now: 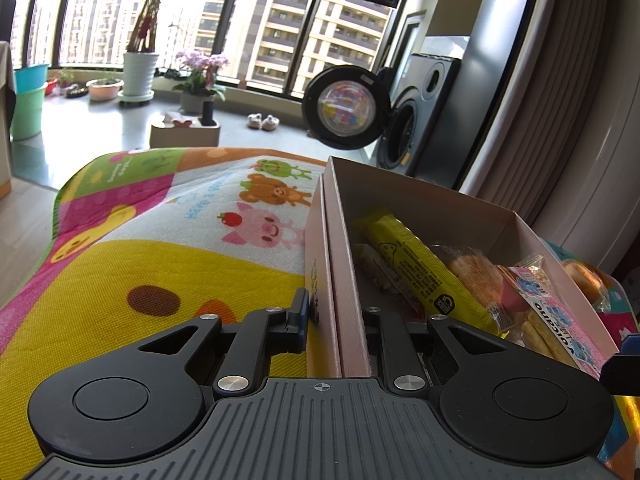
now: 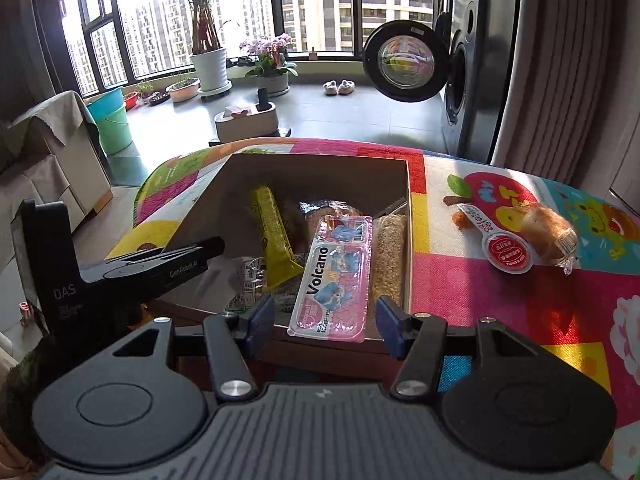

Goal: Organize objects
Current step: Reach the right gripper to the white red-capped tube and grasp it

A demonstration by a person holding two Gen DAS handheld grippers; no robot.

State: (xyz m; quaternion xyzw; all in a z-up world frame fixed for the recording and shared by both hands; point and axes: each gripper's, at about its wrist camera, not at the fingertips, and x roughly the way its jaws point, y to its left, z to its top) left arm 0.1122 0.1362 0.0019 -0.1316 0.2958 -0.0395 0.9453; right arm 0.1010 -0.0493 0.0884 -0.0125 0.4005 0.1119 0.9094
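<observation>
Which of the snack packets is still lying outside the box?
The bread roll packet with the red round label lies on the mat, right of the box; the others lie inside it.

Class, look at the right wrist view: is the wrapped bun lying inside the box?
No. The bun lies on the mat, to the right of the box and apart from it.

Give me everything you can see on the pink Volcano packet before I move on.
The Volcano packet is a flat, glossy pink plastic wrapper with blue cartoon figures and white lettering. It lies slanted on top of the other snacks in the cardboard box, its near end over the box's front edge, between the open jaws of the right gripper, apparently untouched.
</observation>
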